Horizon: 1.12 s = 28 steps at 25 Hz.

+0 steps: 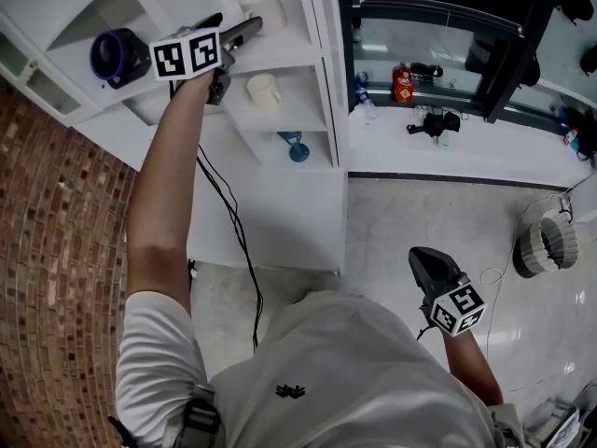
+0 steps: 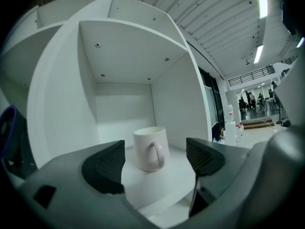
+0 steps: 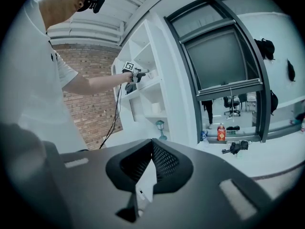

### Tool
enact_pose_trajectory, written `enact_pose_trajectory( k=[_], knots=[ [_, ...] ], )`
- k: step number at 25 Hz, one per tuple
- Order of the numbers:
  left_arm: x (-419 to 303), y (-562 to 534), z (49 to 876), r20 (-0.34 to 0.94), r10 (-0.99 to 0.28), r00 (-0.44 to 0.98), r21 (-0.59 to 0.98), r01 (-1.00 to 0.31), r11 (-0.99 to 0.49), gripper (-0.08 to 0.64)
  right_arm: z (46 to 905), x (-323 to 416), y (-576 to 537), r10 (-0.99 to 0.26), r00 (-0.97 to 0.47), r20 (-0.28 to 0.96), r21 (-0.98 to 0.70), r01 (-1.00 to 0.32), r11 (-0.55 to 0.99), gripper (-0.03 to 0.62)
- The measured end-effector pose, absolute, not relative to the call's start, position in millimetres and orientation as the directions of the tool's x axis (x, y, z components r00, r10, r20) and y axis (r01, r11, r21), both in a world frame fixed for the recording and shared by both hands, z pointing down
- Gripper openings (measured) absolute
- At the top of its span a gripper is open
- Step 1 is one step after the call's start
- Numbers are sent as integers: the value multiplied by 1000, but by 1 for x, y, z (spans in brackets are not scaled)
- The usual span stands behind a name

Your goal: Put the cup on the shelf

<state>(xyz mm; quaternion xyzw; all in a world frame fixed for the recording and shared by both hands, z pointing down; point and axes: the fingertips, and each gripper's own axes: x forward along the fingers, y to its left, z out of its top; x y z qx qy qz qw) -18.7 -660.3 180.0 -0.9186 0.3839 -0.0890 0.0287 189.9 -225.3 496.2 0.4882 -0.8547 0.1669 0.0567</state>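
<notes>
A white cup (image 2: pixel 151 148) stands upright on the top shelf board (image 2: pixel 167 185) of the white shelf unit (image 1: pixel 317 82), its handle turned toward me. My left gripper (image 2: pixel 156 162) is open; both dark pads (image 2: pixel 107 168) flank the cup's near side without touching it. In the head view the raised left gripper (image 1: pixel 250 28) points at that cup (image 1: pixel 264 9). My right gripper (image 1: pixel 431 264) hangs low beside the person's hip. Its jaws are shut, pads (image 3: pixel 162 161) meeting with nothing between them.
One shelf down stands a second white mug (image 1: pixel 263 91), and below it a teal goblet (image 1: pixel 297 147). A dark blue round object (image 1: pixel 117 56) sits left of my left gripper. A black cable (image 1: pixel 233 231) hangs down. Brick wall (image 1: pixel 56 250) left; window ledge with red bottle (image 1: pixel 403 84) right.
</notes>
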Motion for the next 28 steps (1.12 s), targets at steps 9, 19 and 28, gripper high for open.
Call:
enact_pose_trajectory(
  k=[9, 19, 28],
  knots=[
    [-52, -627, 191, 89, -780, 620, -113, -771, -626, 193, 501, 190, -221, -774, -574, 268, -231, -818, 527, 9],
    [-77, -582, 231, 81, -798, 597, -106, -791, -603, 21, 505, 187, -215, -730, -626, 273, -225, -780, 585, 9],
    [-77, -521, 282, 98, -794, 600, -68, -792, -607, 6, 509, 183, -206, -698, -667, 261, -224, -745, 628, 9]
  ],
)
